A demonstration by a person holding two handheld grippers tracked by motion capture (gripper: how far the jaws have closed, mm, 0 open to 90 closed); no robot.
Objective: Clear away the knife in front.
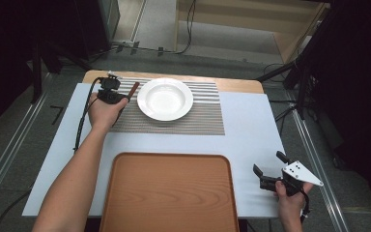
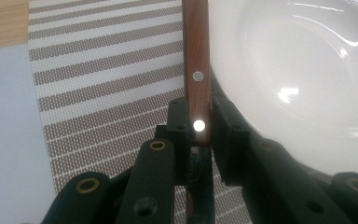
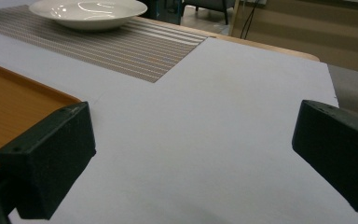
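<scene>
My left gripper (image 1: 123, 98) is shut on a brown wooden-handled utensil (image 1: 133, 90), held just left of the white deep plate (image 1: 165, 99). In the left gripper view the jaws of that gripper (image 2: 196, 122) clamp the handle (image 2: 196, 56), which bears two metal rivets and stands beside the plate's rim (image 2: 298, 84). Its other end is hidden behind the jaws. The plate rests on a striped placemat (image 1: 193, 121). My right gripper (image 1: 268, 163) is open near the table's front right corner, with nothing between its fingers (image 3: 191, 158).
An orange-brown tray (image 1: 169, 193) with nothing in it lies at the front centre, its corner (image 3: 14, 102) left of the right gripper. White table surface (image 1: 251, 130) lies between tray, placemat (image 3: 135, 46) and plate (image 3: 88, 11). Cables and stands surround the table.
</scene>
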